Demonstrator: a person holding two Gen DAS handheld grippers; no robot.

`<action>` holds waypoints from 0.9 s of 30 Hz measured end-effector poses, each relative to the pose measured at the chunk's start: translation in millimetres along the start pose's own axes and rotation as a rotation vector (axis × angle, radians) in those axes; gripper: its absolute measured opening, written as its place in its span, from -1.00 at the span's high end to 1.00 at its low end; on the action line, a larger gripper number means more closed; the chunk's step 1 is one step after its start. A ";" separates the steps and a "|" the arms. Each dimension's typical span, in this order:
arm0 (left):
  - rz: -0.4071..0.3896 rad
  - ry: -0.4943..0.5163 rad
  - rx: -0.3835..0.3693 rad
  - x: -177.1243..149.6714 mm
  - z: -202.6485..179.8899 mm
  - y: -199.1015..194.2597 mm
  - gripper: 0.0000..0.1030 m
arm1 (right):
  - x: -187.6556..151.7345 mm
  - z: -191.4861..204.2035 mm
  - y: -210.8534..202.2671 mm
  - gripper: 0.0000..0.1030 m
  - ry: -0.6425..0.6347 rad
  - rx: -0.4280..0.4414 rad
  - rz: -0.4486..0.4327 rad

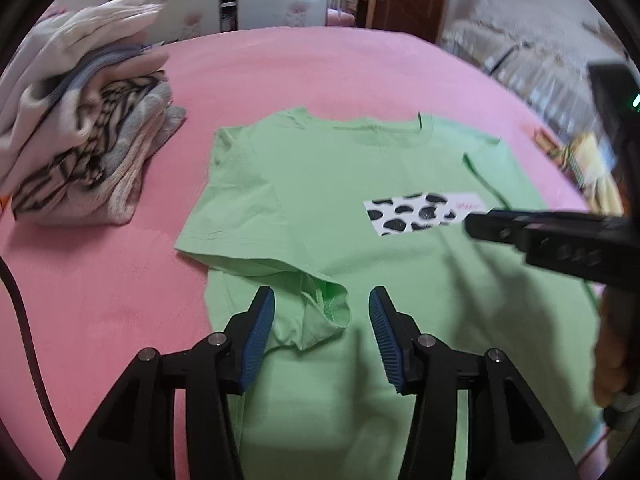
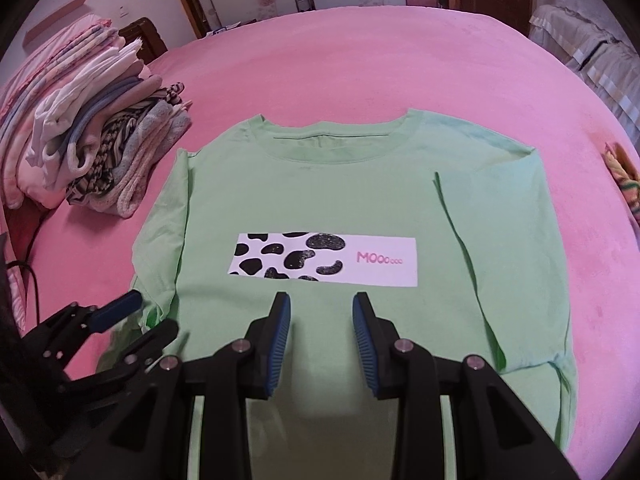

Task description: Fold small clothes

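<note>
A light green T-shirt [image 2: 340,184] with a cow-spot print [image 2: 324,258] lies flat, front up, on the pink bed [image 2: 360,60]. Both sleeves are folded in over the body. In the left wrist view the left sleeve [image 1: 248,208] ends in a crumpled hem [image 1: 324,312] that lies between the fingers of my left gripper [image 1: 321,294]; the blue pads stand apart and do not press on it. My right gripper [image 2: 322,298] hovers over the shirt's lower middle, just below the print, open with nothing between its fingers. It also shows side-on [image 1: 480,220] at the right of the left wrist view.
A stack of folded clothes [image 2: 100,152] sits on the bed to the left of the shirt. A black cable [image 1: 24,320] runs along the bed's left side. A colourful cloth [image 2: 624,176] lies at the right edge. A person's hand [image 1: 612,360] holds the right gripper.
</note>
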State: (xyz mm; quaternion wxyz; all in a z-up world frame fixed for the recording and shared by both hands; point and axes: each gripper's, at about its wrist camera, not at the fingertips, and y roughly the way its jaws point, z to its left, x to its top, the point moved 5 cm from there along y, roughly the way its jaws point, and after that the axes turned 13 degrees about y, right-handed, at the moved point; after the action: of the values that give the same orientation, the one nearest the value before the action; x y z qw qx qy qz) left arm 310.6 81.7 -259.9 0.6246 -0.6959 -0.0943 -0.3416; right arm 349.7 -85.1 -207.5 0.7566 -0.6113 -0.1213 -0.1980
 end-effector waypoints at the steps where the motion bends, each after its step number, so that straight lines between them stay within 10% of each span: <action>1: -0.021 -0.037 -0.015 -2.9 6.2 -9.5 0.07 | 0.5 6.2 0.7 0.37 -0.015 0.013 0.002; 9: -0.029 -0.377 -0.001 -60.3 68.1 -55.6 0.05 | 2.6 93.1 -3.0 0.37 -0.296 0.128 -0.032; 27: 0.093 -0.494 0.199 -70.7 123.9 -26.1 0.05 | -23.9 197.6 88.8 0.37 -0.582 0.073 0.120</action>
State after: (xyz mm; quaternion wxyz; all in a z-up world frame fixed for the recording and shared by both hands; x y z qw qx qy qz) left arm 287.3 223.6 -279.2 0.6629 -0.6971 -0.2448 -0.1215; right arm 379.7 126.2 -251.5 0.7217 -0.6210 -0.3038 0.0350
